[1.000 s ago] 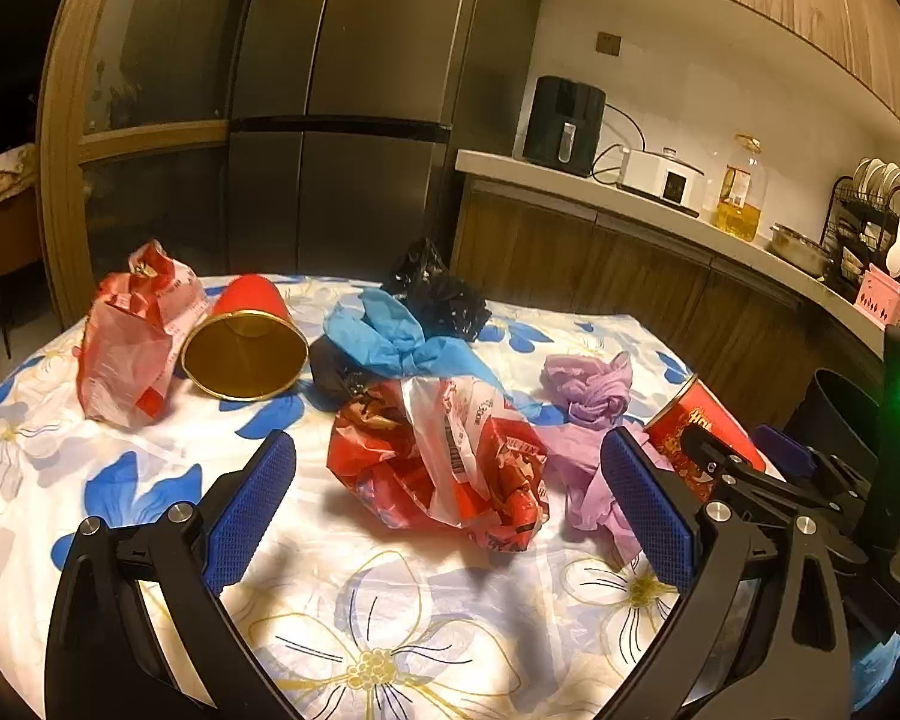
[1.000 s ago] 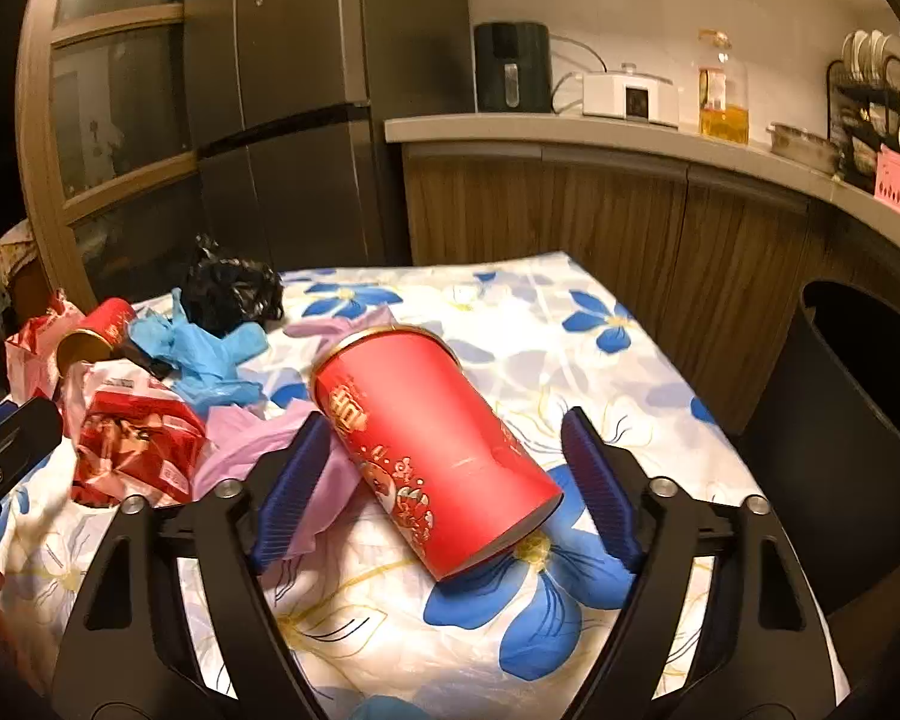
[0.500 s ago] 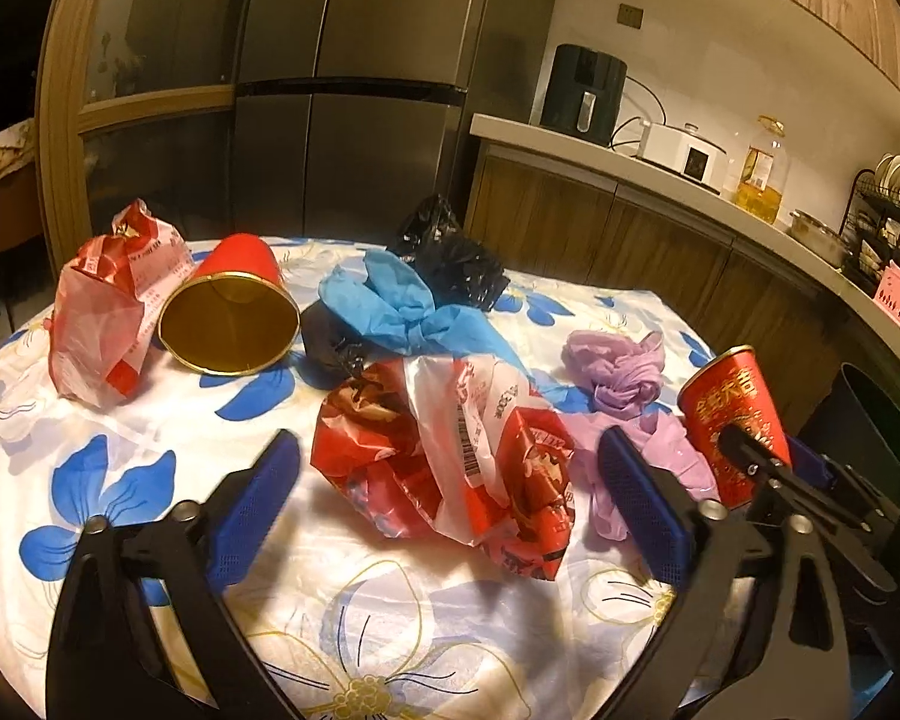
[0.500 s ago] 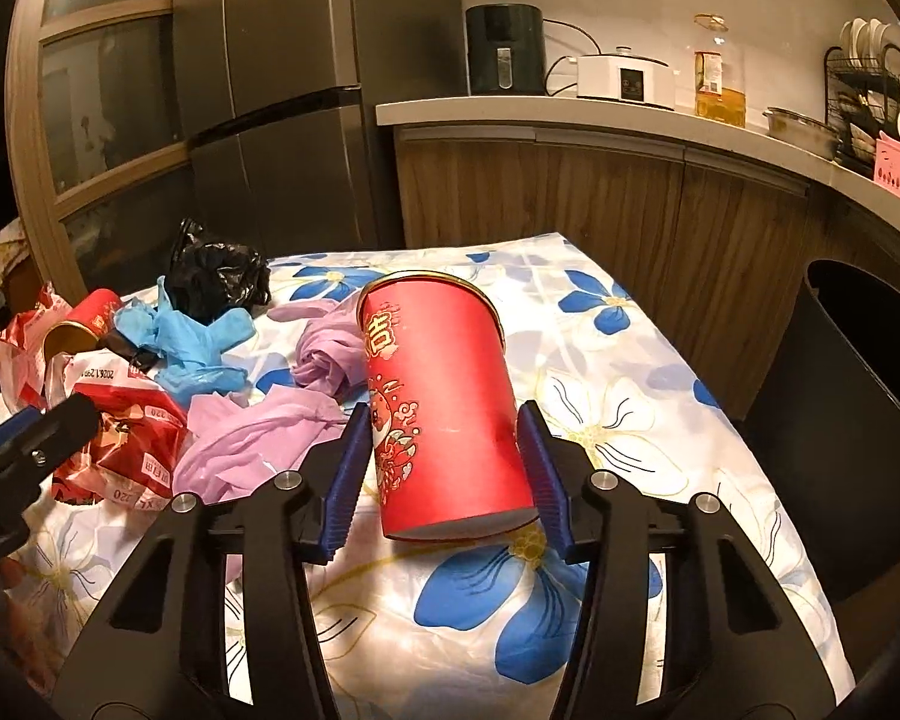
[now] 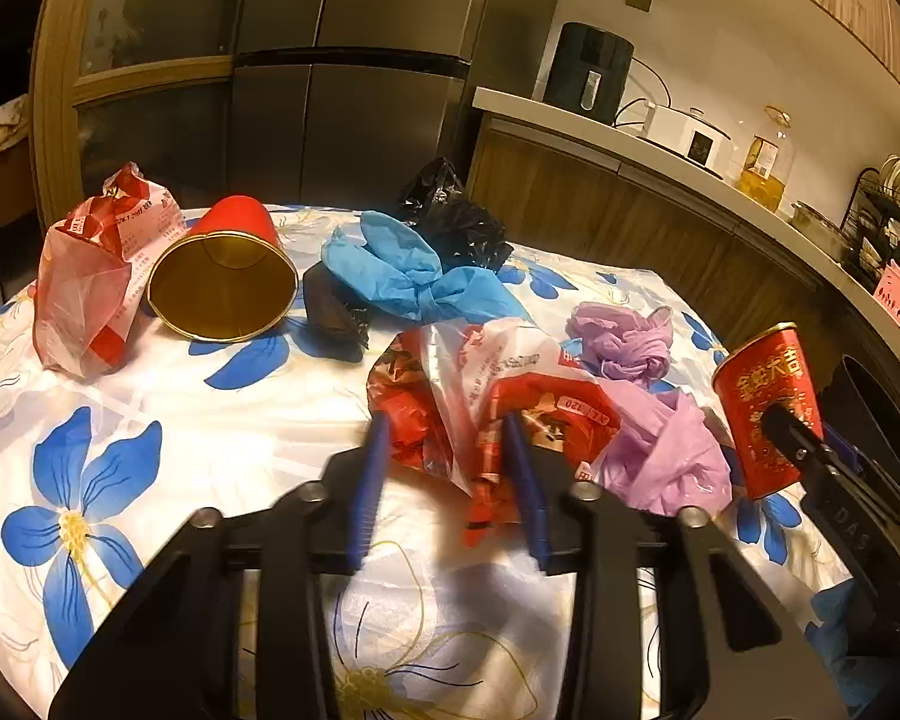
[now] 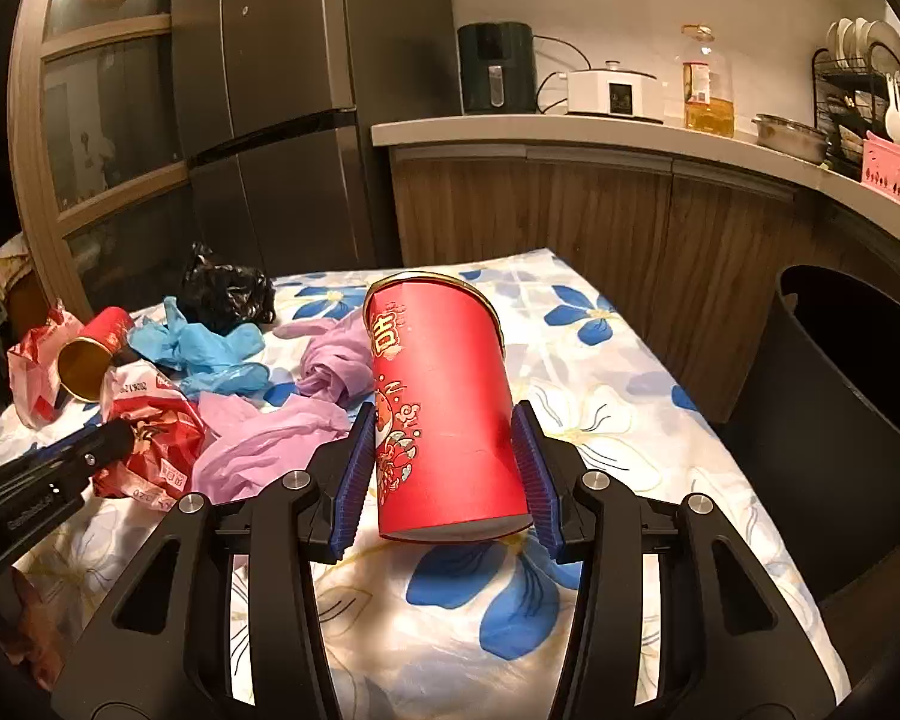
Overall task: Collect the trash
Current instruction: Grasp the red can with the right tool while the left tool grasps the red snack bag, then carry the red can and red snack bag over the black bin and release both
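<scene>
Floral tablecloth [image 5: 150, 396] in dim kitchen, left gripper [image 5: 447, 462] jaws closing around red-and-white wrapper [image 5: 480, 402], right gripper [image 6: 444, 462] jaws closing, pads against red can [image 6: 444, 402], dark bin [image 6: 840, 438] right of them, cropped

Left gripper [image 5: 447, 450]: black angular frame, triangular cut-outs, silver round bolts on the linkage, blue ribbed pads on both fingers [image 5: 373, 468].
Right gripper [image 6: 444, 468]: same black frame, silver bolts, blue ribbed pads; pale lettering on its side.
</scene>
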A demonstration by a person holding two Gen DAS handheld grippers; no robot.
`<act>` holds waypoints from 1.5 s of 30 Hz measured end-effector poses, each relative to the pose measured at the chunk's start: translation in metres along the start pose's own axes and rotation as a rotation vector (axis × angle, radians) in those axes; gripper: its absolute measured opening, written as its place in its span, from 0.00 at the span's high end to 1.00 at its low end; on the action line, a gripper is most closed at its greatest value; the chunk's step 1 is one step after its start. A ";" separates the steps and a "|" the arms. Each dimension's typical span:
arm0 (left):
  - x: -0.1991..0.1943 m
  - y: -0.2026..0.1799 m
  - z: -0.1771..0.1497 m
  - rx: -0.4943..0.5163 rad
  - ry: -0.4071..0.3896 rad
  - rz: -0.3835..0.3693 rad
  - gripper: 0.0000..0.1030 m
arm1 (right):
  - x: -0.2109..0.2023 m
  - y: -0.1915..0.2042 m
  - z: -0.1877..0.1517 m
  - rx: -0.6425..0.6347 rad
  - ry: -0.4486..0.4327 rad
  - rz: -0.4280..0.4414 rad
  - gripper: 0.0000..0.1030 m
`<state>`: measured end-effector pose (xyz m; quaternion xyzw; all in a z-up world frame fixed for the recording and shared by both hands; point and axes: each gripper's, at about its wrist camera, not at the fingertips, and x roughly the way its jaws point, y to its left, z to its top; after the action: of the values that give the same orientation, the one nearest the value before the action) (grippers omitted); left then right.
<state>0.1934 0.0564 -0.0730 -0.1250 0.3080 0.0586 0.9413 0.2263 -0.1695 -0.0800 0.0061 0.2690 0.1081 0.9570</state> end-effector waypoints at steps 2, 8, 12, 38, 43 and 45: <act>-0.001 0.000 -0.001 -0.002 0.000 -0.002 0.93 | -0.004 -0.001 -0.001 0.003 -0.005 0.002 0.56; -0.022 0.003 0.001 -0.025 -0.052 0.011 0.94 | -0.022 -0.006 -0.001 0.012 -0.027 0.005 0.56; -0.042 0.003 0.004 -0.029 -0.091 0.021 0.94 | -0.037 -0.010 0.001 0.020 -0.054 0.016 0.56; -0.091 -0.124 0.021 0.143 -0.208 -0.141 0.95 | -0.129 -0.082 0.014 0.072 -0.207 -0.057 0.57; -0.091 -0.162 0.020 0.184 -0.213 -0.205 0.95 | -0.140 -0.109 0.015 0.098 -0.227 -0.107 0.57; -0.091 -0.174 0.019 0.199 -0.214 -0.225 0.95 | -0.144 -0.121 0.016 0.111 -0.233 -0.132 0.57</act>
<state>0.1640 -0.1089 0.0308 -0.0580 0.1944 -0.0651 0.9770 0.1393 -0.3174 -0.0011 0.0540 0.1616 0.0285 0.9850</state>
